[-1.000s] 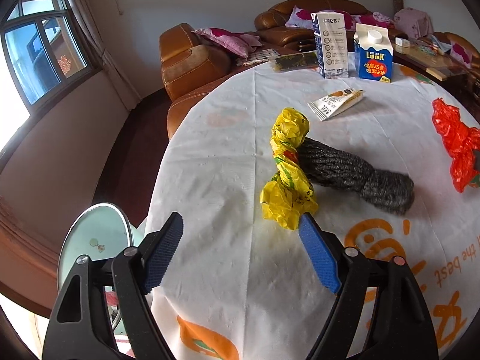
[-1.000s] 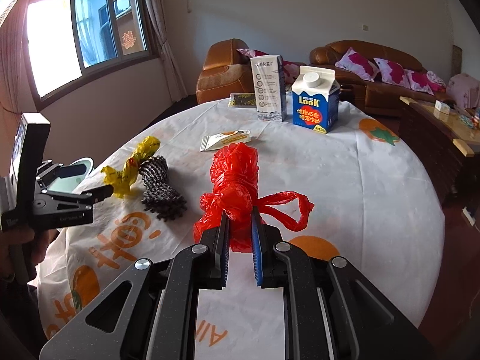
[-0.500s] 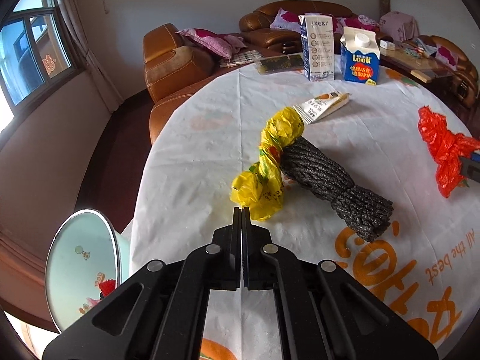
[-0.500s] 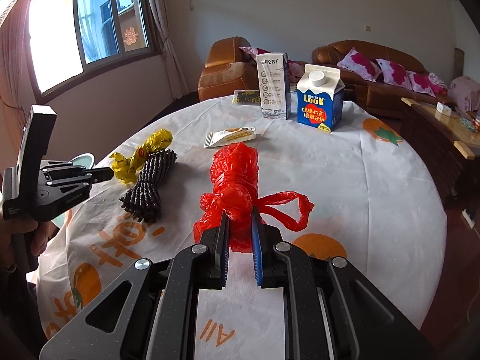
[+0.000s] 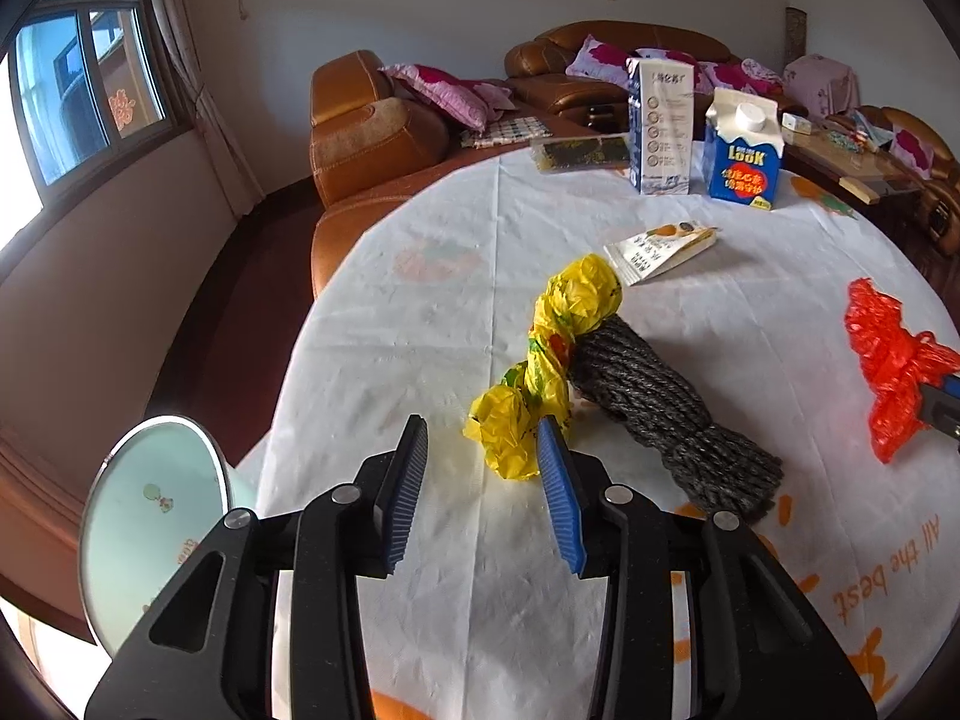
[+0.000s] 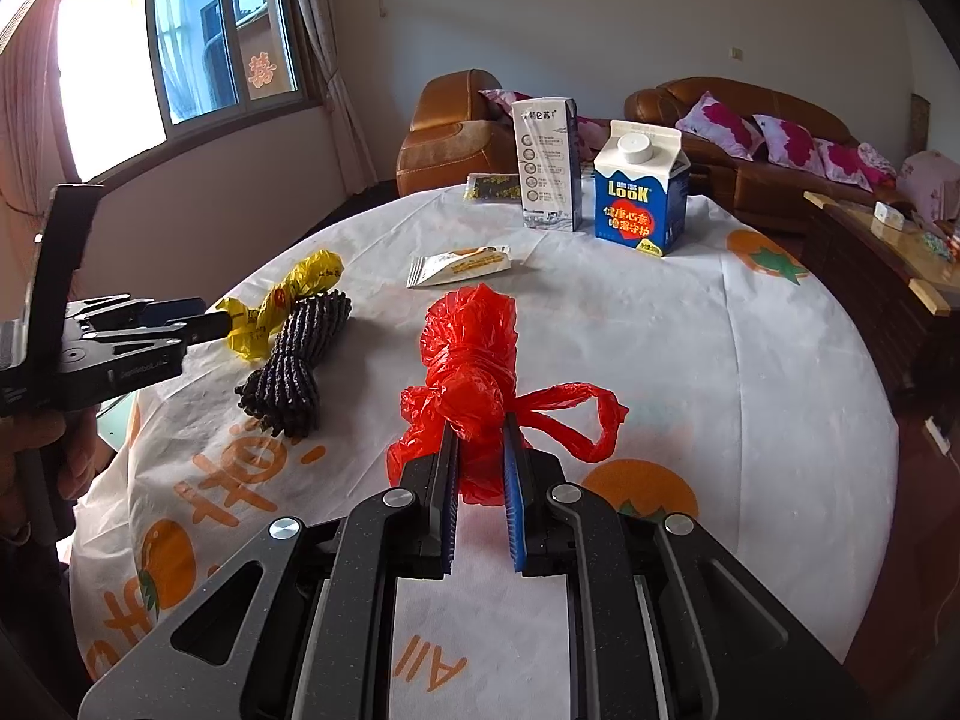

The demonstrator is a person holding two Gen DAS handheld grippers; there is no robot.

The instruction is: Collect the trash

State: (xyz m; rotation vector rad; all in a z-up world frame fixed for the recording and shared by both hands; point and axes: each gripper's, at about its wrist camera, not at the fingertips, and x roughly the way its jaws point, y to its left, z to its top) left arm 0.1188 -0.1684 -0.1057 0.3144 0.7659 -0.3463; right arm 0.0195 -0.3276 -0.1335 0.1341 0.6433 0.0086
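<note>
Left wrist view: the left tool (image 5: 483, 441) points down at the table (image 5: 420, 312) with its blue pads parted, and its jaws have just been opening. The near end of the twisted yellow plastic bag (image 5: 543, 372) lies between the fingertips, close to the right-hand pad; whether that pad touches it cannot be told, and the left-hand pad stands clear of it. The bag runs away from the tool, lying against a dark bundle of rope (image 5: 660, 408) on its right side. A pale green basin (image 5: 150, 528) sits tilted off the table's edge, at lower left.

Right wrist view: the right tool (image 6: 480, 447) is nearly closed, its pads pinching the lower part of the knotted red plastic bag (image 6: 471, 360) — the bag rests on the table in front, one loop handle trailing to the right. This tool angles downward too. At the left edge a hand (image 6: 36, 456) holds the left tool by its grip, the tips reaching the yellow bag's end.

Farther off stand a blue LOOK milk carton (image 6: 639, 198), a tall white carton (image 6: 547, 165) and a flat snack wrapper (image 6: 459, 264).
</note>
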